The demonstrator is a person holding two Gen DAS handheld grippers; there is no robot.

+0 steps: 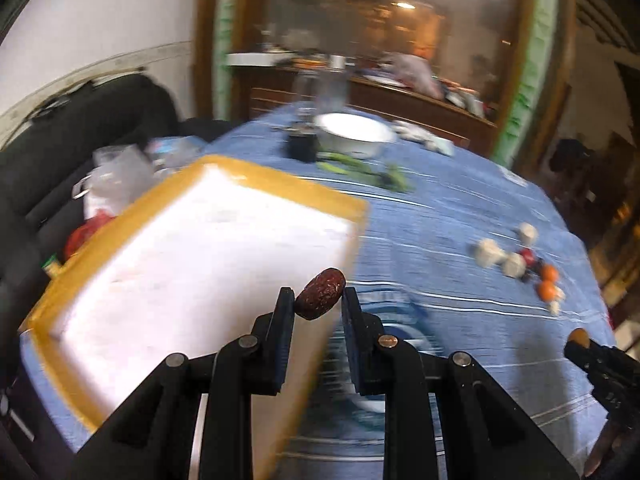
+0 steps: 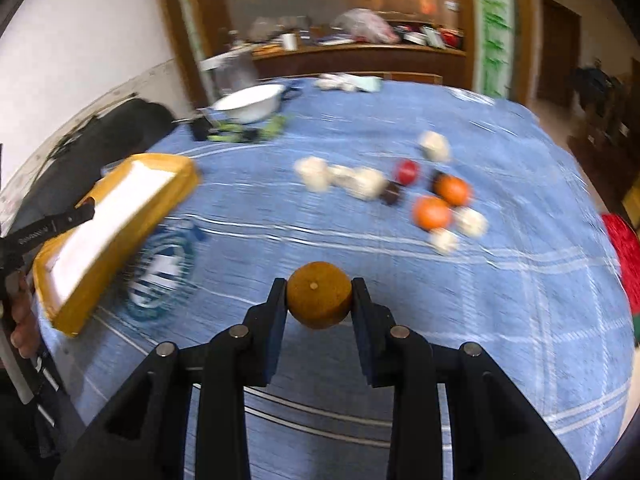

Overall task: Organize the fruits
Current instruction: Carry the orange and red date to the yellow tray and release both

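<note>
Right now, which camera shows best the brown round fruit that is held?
The right wrist view: the brown round fruit sits centred and close between the right tongs. The left wrist view shows only a small part of it at the right edge.

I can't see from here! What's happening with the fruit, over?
Left gripper shut on date, at tray edge. Right gripper shut on brown fruit, above cloth. More fruit waiting. Nothing blocking.

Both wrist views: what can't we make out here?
- Left view: tray near corner hidden behind left gripper, which holds a red date.
- Right view: white lumps among the oranges too blurred to identify.
- Right view: underside of brown fruit in right gripper unseen.
</note>
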